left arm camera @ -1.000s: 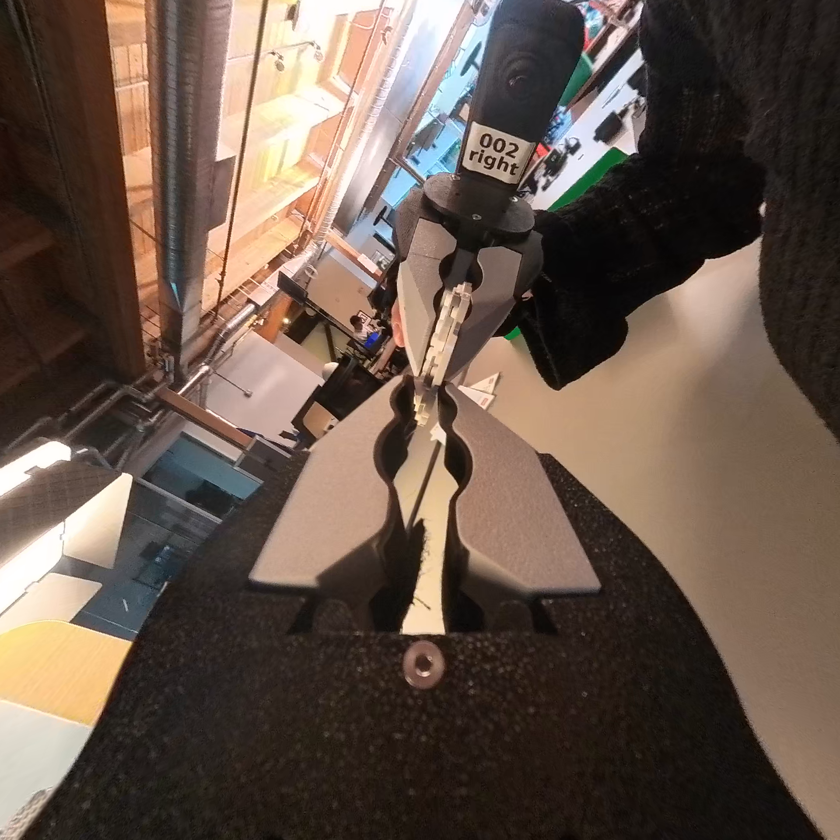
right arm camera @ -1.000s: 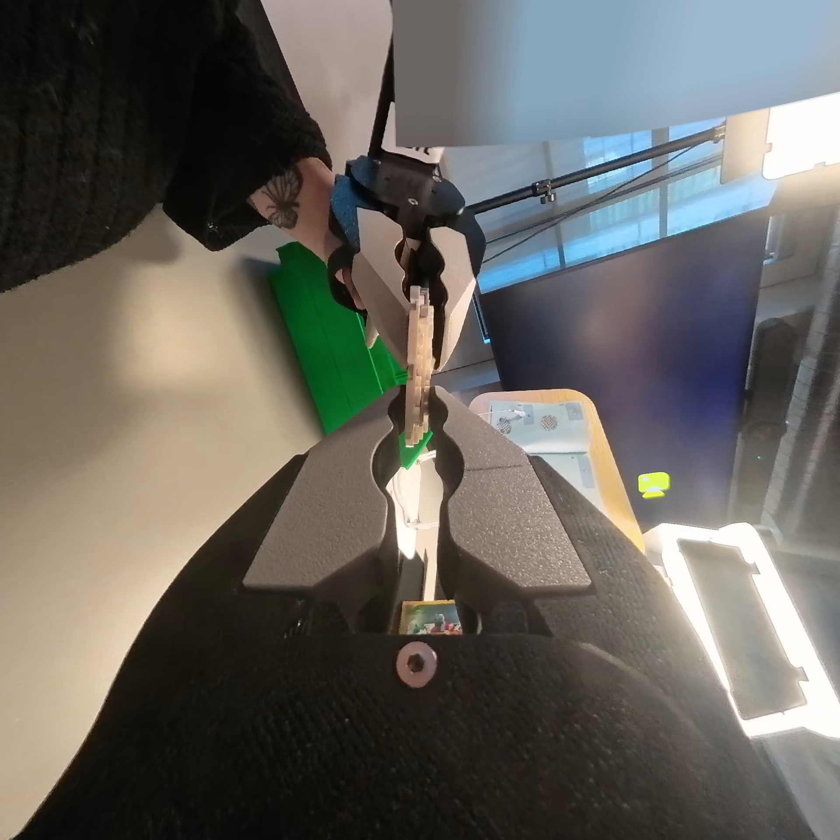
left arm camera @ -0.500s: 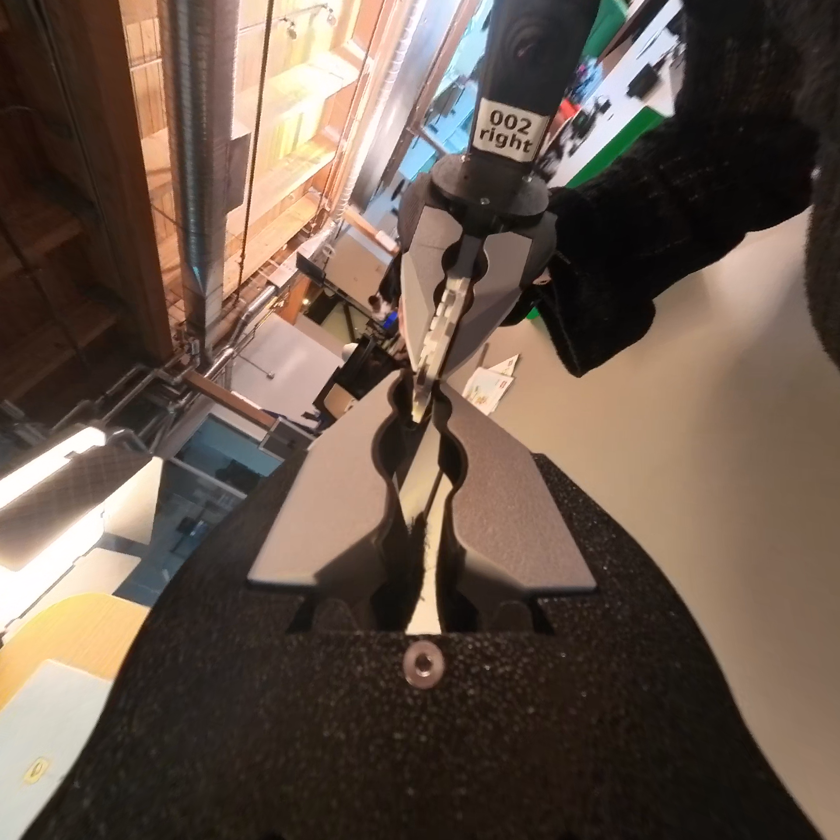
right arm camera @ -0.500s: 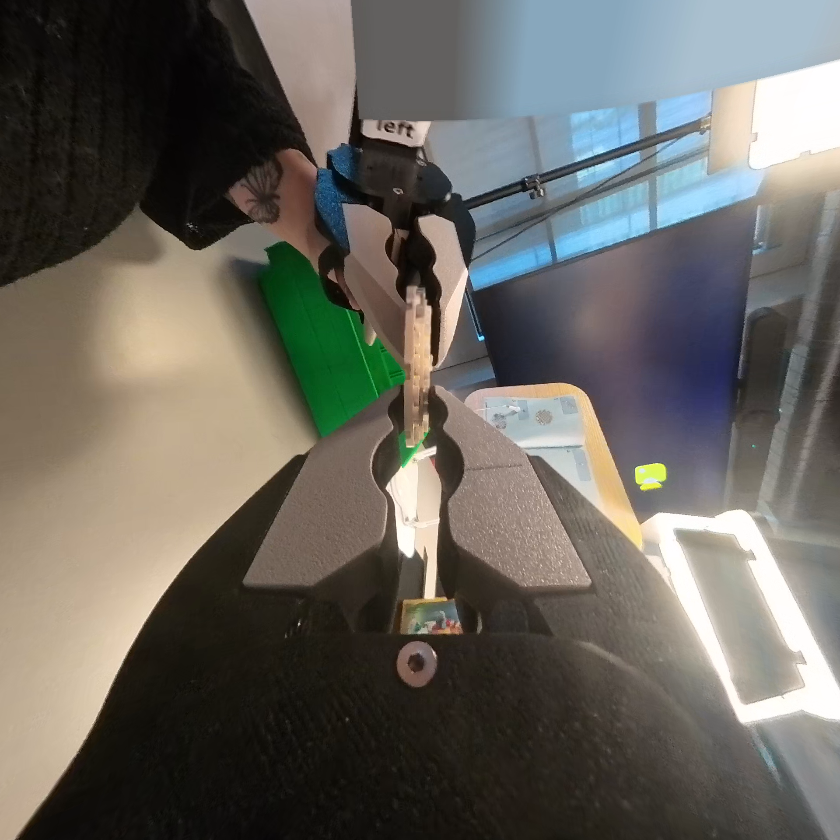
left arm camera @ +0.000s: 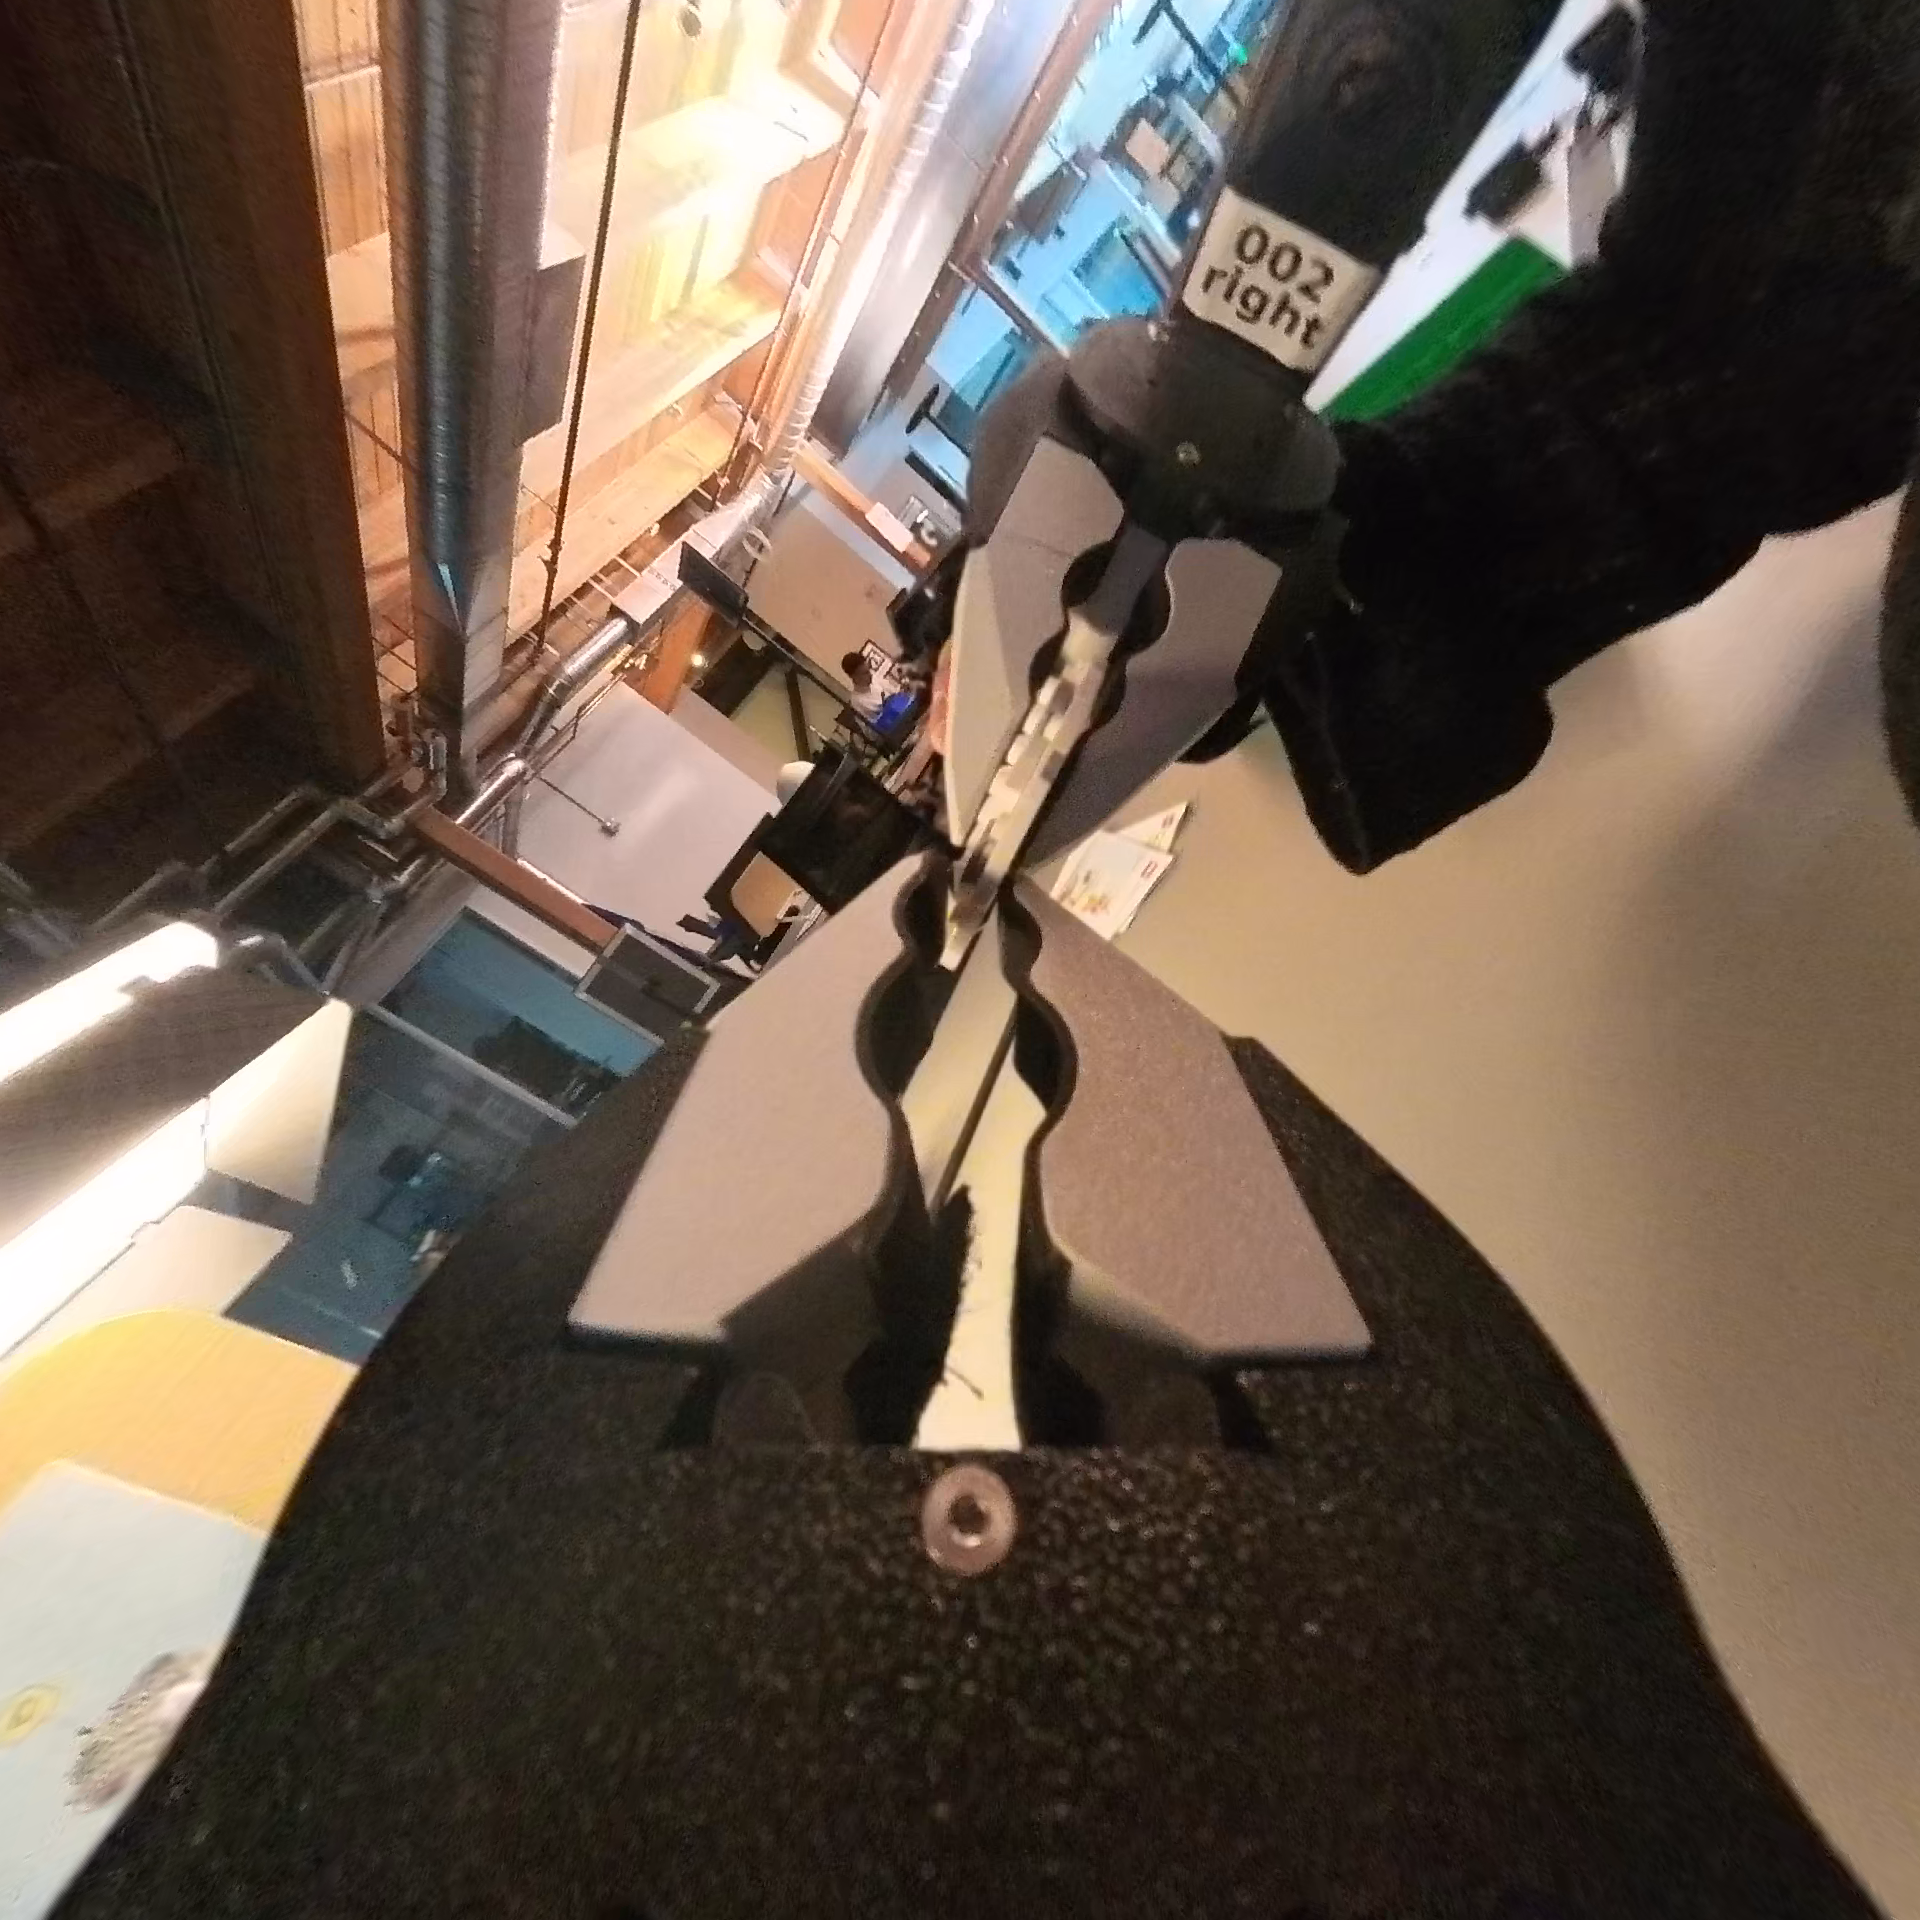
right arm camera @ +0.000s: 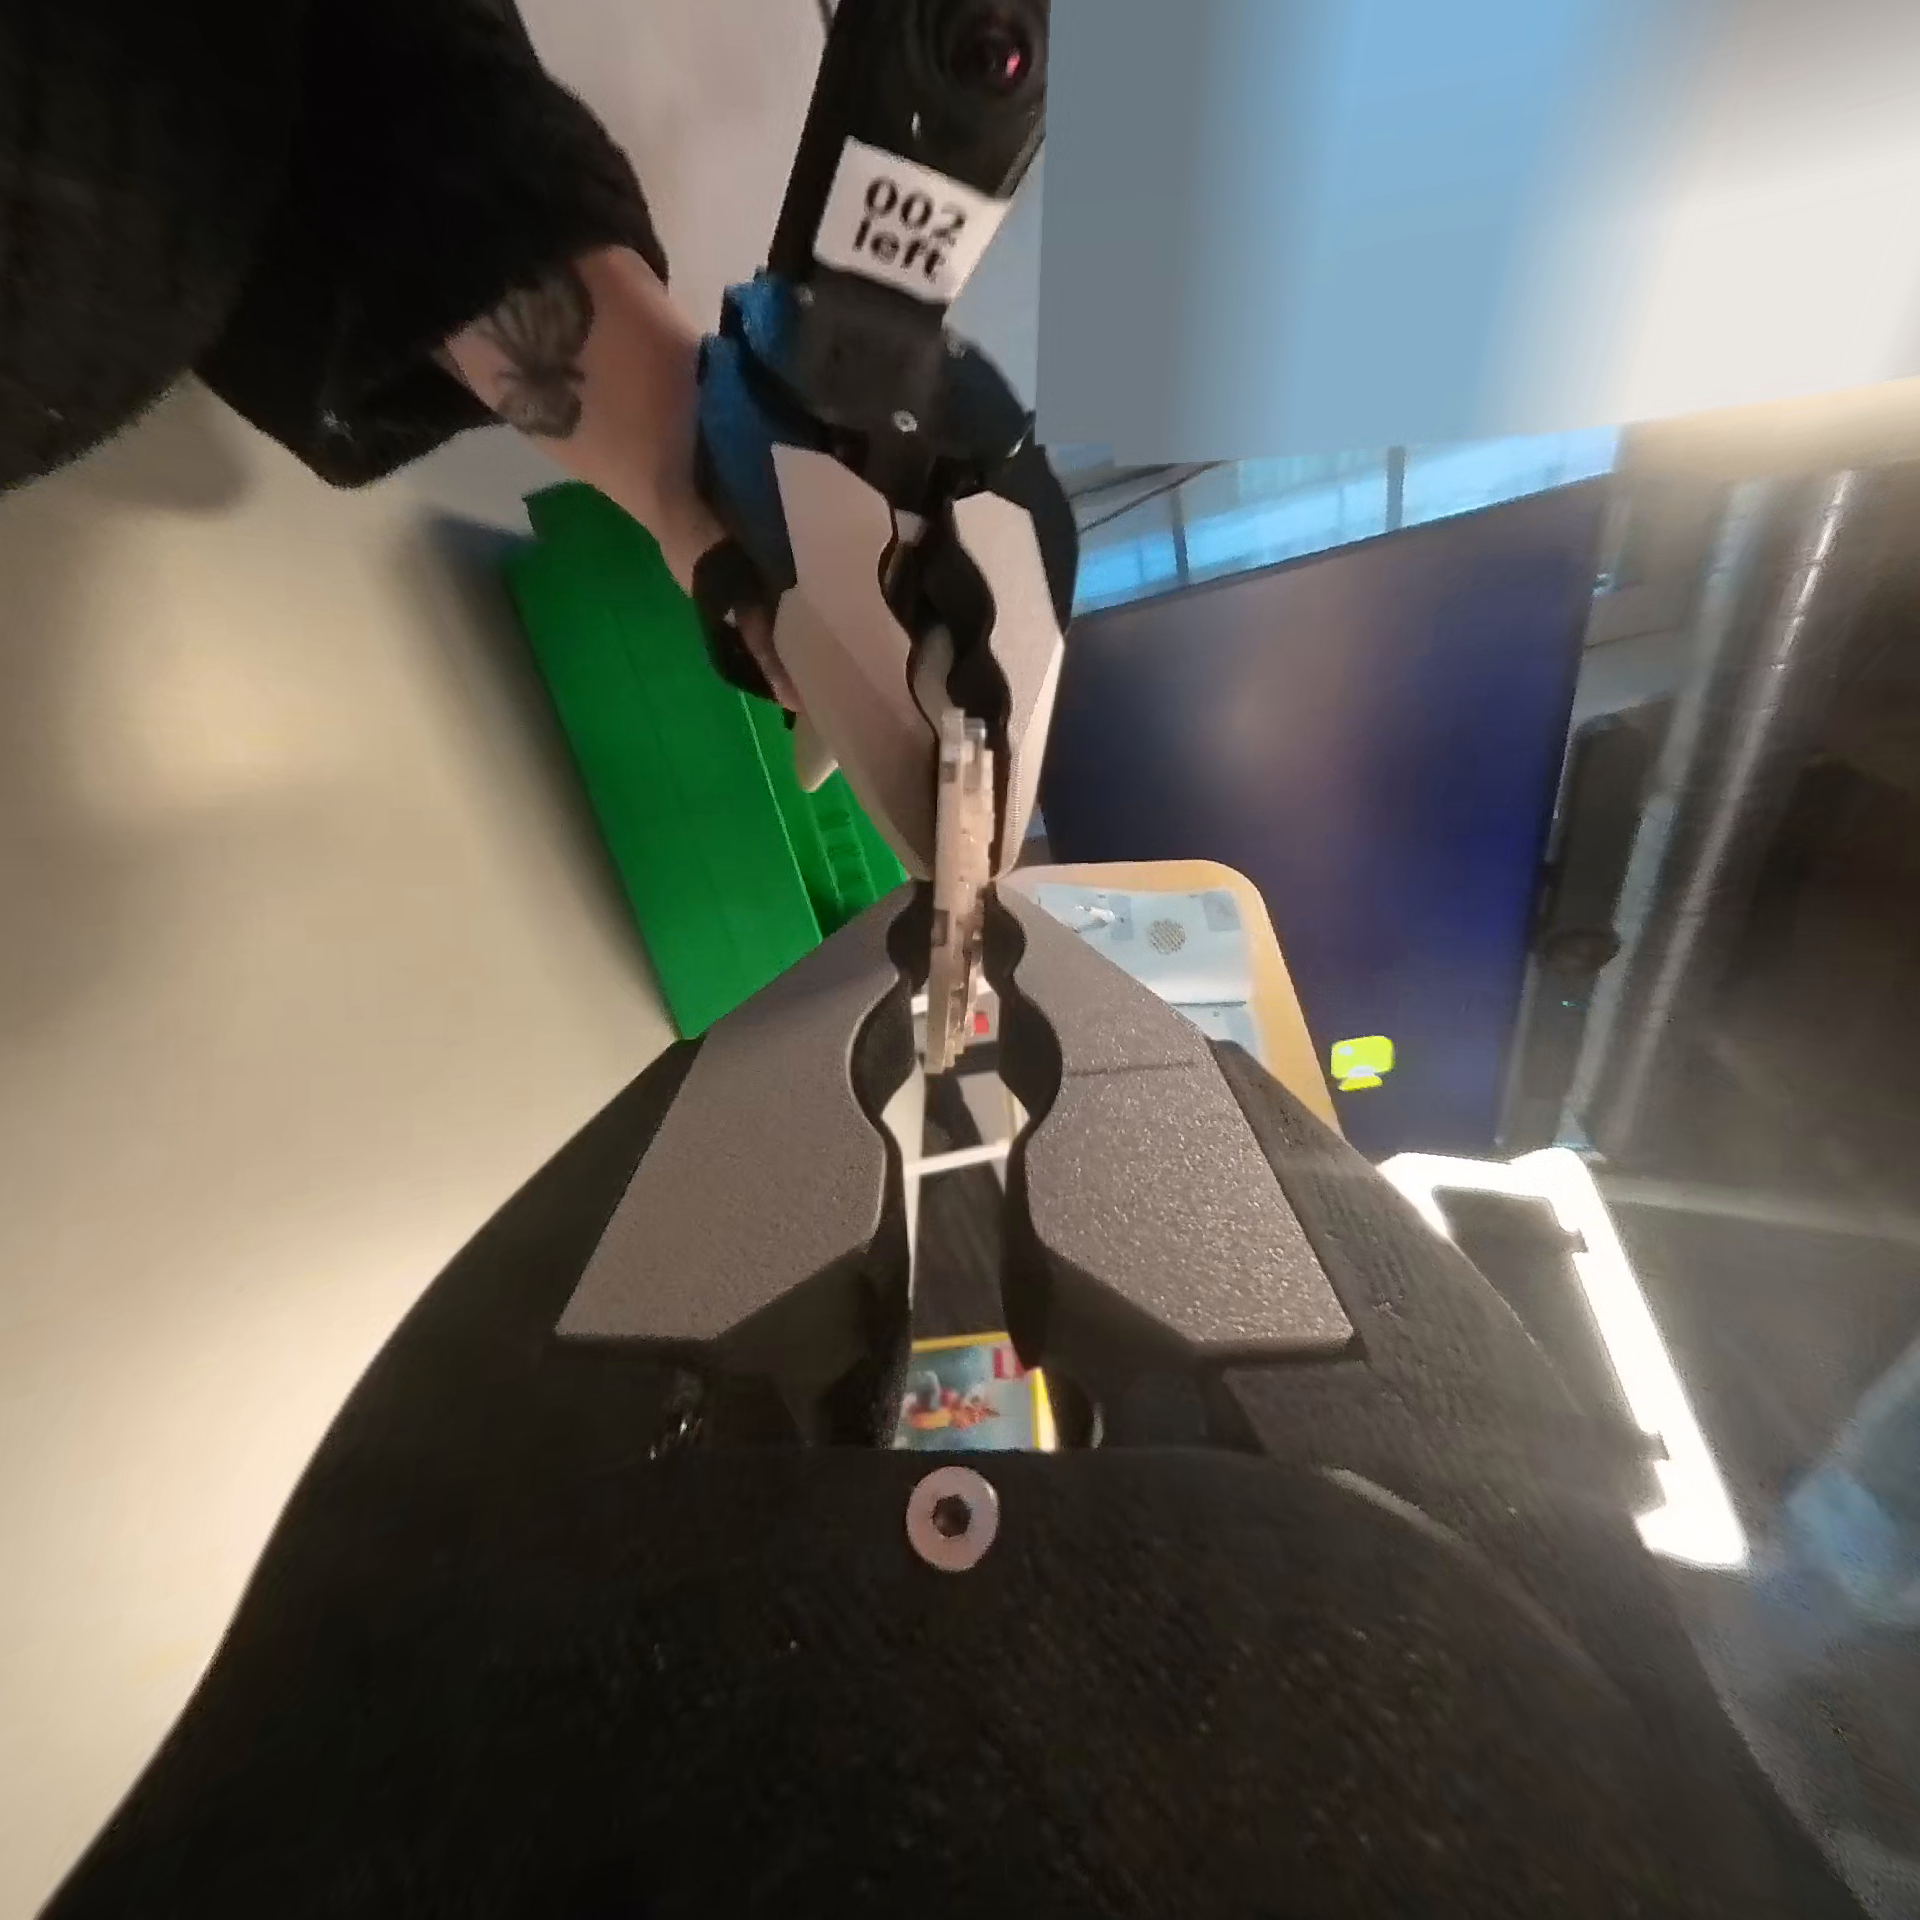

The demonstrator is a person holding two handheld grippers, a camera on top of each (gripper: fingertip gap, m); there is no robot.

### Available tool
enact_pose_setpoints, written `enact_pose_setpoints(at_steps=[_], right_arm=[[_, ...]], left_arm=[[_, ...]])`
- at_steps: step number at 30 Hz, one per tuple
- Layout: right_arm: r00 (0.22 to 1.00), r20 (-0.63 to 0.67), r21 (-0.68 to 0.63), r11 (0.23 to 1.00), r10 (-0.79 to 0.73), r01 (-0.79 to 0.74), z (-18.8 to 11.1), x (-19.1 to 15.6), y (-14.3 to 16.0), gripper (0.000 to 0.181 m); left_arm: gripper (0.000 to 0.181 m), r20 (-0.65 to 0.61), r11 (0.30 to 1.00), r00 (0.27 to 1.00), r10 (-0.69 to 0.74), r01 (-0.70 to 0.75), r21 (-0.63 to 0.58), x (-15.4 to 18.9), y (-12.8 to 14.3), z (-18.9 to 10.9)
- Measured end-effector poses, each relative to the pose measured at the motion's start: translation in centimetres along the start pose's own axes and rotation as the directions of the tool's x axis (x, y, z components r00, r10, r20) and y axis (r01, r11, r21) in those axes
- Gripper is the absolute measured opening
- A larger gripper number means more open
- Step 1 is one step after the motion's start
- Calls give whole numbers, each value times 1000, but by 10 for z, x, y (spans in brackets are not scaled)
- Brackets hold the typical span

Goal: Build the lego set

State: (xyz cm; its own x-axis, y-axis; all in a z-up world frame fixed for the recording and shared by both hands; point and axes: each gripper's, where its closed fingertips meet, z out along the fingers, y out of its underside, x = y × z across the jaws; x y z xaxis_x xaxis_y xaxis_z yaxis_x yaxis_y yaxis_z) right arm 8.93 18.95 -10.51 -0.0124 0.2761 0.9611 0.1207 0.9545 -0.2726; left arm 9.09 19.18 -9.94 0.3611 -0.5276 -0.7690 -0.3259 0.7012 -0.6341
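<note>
Slippage threatens at frame centre, where left gripper [left arm camera: 971, 914] and right gripper [right arm camera: 961, 914] both clamp 1 thin beige stacked lego plate assembly [right arm camera: 961, 883] edge-on: uneven squeezing could separate it.

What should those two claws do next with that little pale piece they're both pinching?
Probably press together gently to seat the plates. The left claw and right claw meet tip to tip in mid-air, both shut on the pale lego piece, which looks like thin layered plates held edge-on.
</note>
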Motion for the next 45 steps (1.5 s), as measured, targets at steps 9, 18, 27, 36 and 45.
enact_pose_setpoints(at_steps=[9,18,27,36,45], right_arm=[[1000,11,21,999,-26,26,-4,-3,-5,6],[999,37,40,999,6,-8,-5,-5,-8,6],[999,40,49,998,31,-33,-4,-4,-9,7],[995,50,74,993,85,-89,-3,-5,-11,6],[976,100,145,968,193,-206,-1,-5,-20,6]], left_arm=[[16,-31,999,1000,7,-6,31,0,-1,-3],[6,-78,998,995,56,-52,42,7,-4,-3],[5,-113,1000,994,7,-8,-2,8,-2,-3],[6,-101,993,990,-102,107,42,8,-4,-4],[13,-169,980,972,-163,179,86,12,-12,-3]])
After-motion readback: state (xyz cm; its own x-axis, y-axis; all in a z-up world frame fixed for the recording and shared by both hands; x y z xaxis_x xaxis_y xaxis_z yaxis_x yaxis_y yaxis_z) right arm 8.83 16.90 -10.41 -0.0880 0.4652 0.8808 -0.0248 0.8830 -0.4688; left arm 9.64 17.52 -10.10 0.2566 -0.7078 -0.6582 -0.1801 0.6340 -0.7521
